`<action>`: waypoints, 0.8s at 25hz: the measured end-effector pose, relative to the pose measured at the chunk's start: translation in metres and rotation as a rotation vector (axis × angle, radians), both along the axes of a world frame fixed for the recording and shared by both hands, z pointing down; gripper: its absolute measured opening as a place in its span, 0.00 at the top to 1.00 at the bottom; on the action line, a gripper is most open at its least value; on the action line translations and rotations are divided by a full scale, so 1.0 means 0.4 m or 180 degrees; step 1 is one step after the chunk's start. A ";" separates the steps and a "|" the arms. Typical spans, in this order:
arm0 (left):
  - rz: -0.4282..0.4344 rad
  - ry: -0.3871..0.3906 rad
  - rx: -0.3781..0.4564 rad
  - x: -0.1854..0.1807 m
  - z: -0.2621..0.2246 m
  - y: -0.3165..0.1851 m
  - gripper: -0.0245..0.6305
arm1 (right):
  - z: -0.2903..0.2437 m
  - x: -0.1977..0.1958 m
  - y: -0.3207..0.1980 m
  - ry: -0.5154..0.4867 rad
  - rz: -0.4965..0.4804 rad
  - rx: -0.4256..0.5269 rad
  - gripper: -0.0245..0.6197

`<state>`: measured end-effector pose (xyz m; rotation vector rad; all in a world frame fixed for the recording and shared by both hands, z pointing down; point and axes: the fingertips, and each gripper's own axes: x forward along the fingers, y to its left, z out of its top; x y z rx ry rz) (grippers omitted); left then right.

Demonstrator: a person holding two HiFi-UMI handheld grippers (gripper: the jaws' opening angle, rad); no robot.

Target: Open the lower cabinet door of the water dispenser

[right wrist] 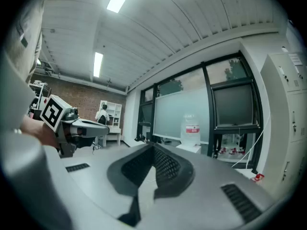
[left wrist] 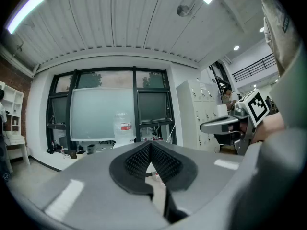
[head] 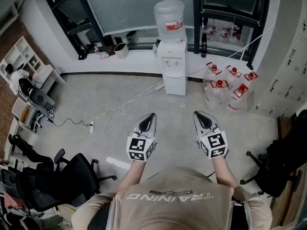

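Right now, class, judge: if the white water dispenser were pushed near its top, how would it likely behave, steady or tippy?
Probably top-heavy: a large bottle sits on the tall, narrow water dispenser. A backward push would likely be stopped by the low wall behind it; sideways looks riskier.

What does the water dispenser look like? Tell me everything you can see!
The water dispenser is a tall white box that looks like plastic. It stands upright on the grey floor, against the wall under the windows. A big clear bottle with a red label sits upside down on top. Its lower cabinet door looks shut.
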<state>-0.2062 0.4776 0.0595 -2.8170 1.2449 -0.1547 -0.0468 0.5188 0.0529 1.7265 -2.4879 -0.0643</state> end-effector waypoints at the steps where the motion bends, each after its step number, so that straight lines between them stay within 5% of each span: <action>1: 0.0045 -0.0024 -0.0018 0.000 0.005 0.002 0.97 | 0.008 -0.003 0.004 -0.0028 0.0030 -0.0033 0.95; 15: 0.0267 -0.0025 -0.0244 -0.020 0.072 0.006 0.97 | 0.078 -0.036 0.013 0.0077 0.0185 -0.0204 0.95; 20: 0.0287 0.0007 -0.0373 -0.061 0.106 -0.027 0.97 | 0.117 -0.067 -0.028 -0.0107 0.0299 -0.0357 0.95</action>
